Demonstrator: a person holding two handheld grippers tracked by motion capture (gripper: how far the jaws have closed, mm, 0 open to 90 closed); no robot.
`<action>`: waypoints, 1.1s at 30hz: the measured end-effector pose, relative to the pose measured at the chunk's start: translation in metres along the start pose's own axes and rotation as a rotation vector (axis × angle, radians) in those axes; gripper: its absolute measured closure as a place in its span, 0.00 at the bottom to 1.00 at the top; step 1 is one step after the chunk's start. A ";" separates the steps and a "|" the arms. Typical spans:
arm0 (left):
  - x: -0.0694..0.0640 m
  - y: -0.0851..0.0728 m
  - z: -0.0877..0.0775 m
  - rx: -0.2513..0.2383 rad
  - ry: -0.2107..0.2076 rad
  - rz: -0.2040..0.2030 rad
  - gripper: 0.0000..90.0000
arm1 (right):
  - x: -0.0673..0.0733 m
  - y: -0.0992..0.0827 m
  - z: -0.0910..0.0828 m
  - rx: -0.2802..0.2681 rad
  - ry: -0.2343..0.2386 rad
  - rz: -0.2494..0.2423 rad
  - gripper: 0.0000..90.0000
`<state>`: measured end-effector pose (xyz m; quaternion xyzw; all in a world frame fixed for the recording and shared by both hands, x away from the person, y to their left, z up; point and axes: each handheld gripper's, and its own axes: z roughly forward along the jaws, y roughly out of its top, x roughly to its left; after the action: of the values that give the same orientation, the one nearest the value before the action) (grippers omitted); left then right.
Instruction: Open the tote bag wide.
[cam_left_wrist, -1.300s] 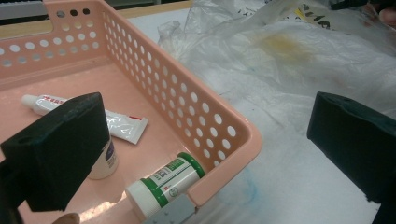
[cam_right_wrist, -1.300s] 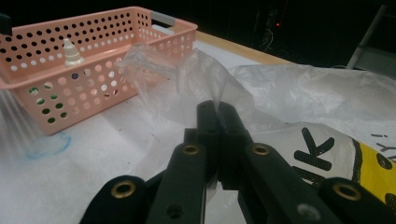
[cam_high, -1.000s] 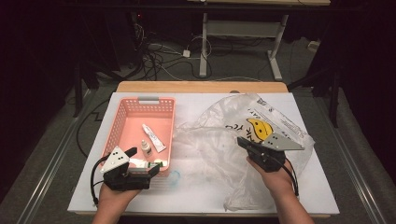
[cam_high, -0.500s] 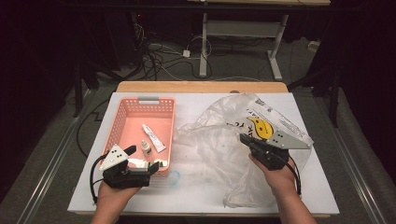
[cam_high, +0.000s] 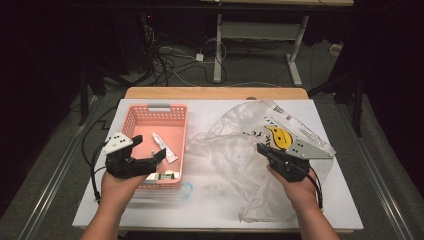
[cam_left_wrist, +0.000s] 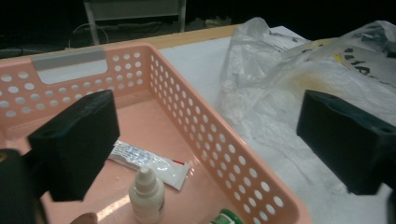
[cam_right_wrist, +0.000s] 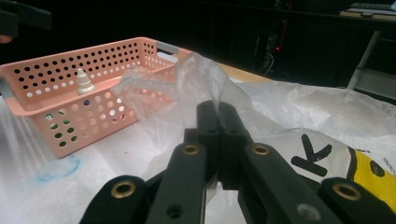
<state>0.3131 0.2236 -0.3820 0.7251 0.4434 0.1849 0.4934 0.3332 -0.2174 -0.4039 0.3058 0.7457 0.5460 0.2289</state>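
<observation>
Where legible, bag lettering "K"

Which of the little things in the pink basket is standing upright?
The small white dropper bottle stands upright on its base, nozzle up. The white tube behind it lies flat on the basket floor, as does the green-capped item.

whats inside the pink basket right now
In the pink basket lie a white tube, a small white dropper bottle and a green-capped item, mostly cut off. The plastic bag's contents can't be made out.

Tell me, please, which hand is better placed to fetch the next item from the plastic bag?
Left, probably: its tongs stand open and empty above the basket, while the right tongs are shut on the plastic bag.
</observation>
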 end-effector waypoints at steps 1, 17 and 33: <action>0.004 0.003 0.002 0.001 0.001 -0.006 0.14 | 0.000 0.000 0.000 -0.001 0.001 -0.001 1.00; 0.054 0.028 0.046 0.133 0.047 -0.086 0.77 | 0.000 0.000 0.000 0.005 0.005 -0.005 1.00; 0.090 0.021 0.103 0.389 0.084 -0.144 0.98 | 0.001 -0.001 0.000 0.008 0.010 -0.011 1.00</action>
<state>0.4439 0.2391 -0.4242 0.7647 0.5416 0.0903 0.3372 0.3323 -0.2174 -0.4048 0.3000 0.7507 0.5431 0.2268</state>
